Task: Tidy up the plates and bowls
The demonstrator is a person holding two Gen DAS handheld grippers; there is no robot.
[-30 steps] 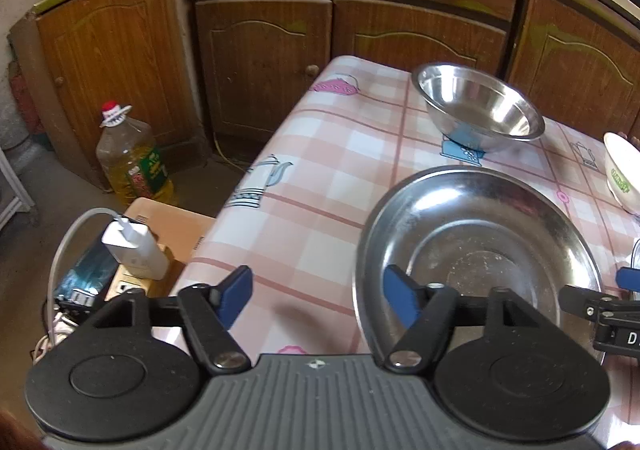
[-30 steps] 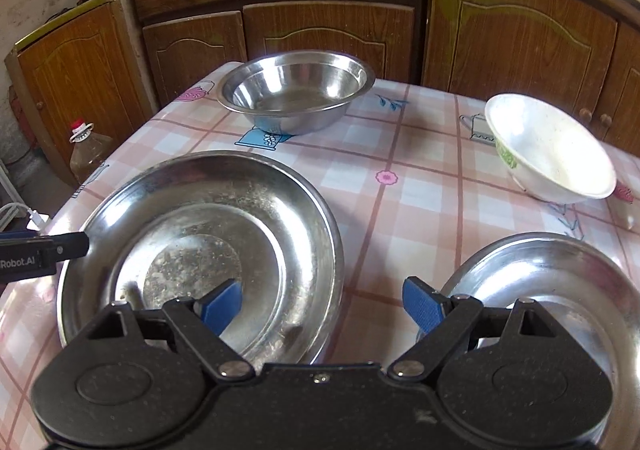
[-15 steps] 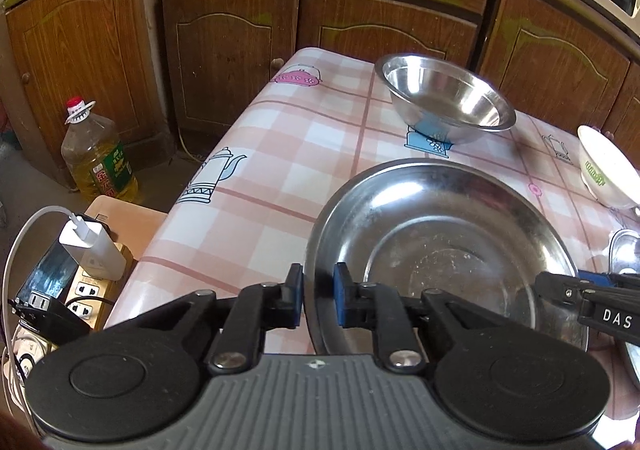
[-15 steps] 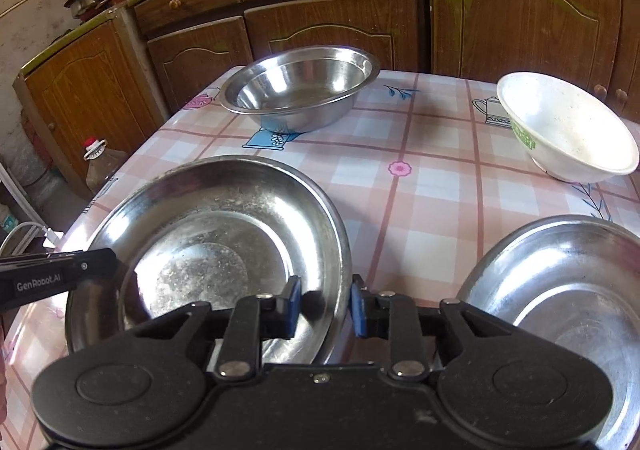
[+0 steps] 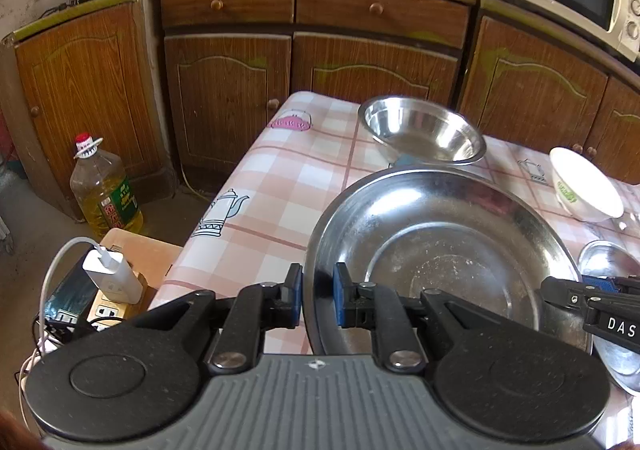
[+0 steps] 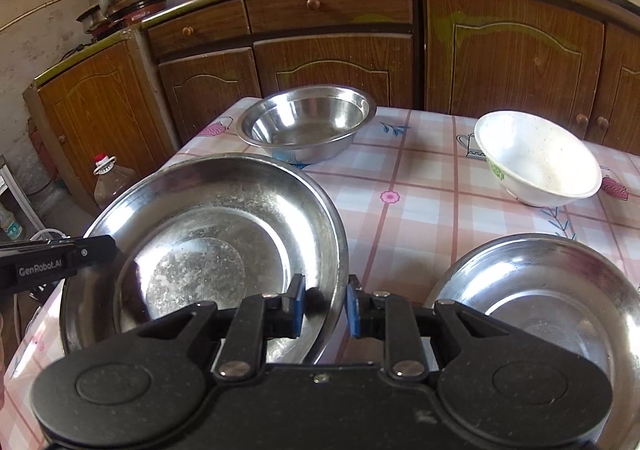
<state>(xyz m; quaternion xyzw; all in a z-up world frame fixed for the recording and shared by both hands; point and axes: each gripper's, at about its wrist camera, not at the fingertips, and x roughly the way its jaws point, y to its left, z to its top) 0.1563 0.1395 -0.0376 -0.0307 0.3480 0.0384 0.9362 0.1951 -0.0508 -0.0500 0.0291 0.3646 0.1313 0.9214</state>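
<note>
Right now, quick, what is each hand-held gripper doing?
Left hand-held gripper: shut on the big steel plate, at its left rim.
Right hand-held gripper: shut on the same plate's right rim.

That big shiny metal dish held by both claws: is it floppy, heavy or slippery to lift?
The big metal dish probably stays stiff: pinched only at opposite rims by the left claw and the right claw, it shows no sag. The thin rim suggests it is fairly light. Its polished surface looks slippery, so it might slide out.
</note>
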